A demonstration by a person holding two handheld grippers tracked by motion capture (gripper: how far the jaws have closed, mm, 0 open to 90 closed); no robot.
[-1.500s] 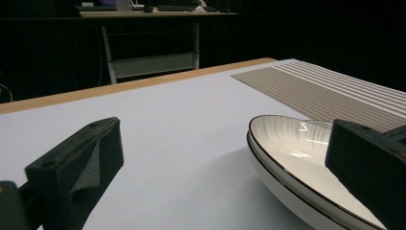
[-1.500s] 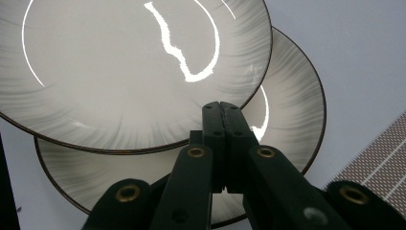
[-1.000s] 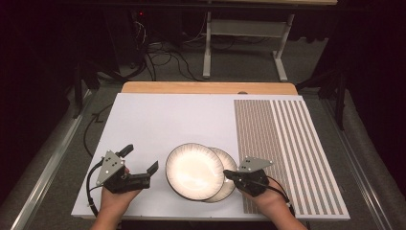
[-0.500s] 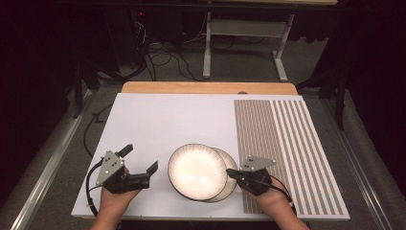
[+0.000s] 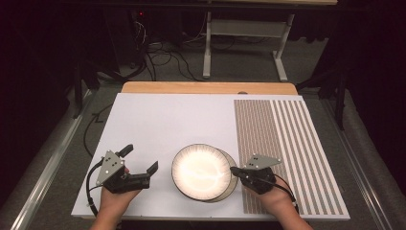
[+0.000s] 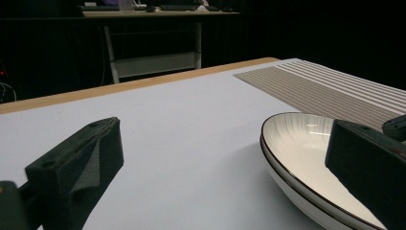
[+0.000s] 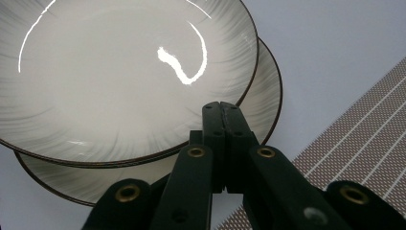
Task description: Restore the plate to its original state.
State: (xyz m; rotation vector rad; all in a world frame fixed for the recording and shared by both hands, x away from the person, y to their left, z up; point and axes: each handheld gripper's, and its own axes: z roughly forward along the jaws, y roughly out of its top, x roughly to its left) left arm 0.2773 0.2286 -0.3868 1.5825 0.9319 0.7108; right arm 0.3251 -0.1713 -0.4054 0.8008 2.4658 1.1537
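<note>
Two white plates with dark rims lie stacked and offset on the white table top [image 5: 167, 120]. The upper plate [image 5: 200, 171] [image 7: 119, 72] [image 6: 306, 143] covers most of the lower plate [image 5: 230, 189] [image 7: 265, 91], which sticks out to the right. My right gripper [image 5: 233, 169] [image 7: 221, 108] is shut with nothing between its jaws. Its tips sit at the upper plate's right rim, above the lower plate; I cannot tell whether they touch. My left gripper [image 5: 140, 158] [image 6: 222, 172] stands open to the left of the plates, a short gap away.
A brown striped mat [image 5: 282, 139] covers the right part of the table, close beside my right hand. The table's wooden far edge [image 5: 206, 87] lies beyond. Cables and a desk frame [image 5: 244, 28] stand on the dark floor behind.
My right gripper and the two plates have shifted slightly to the right. The left gripper has stayed where it was.
</note>
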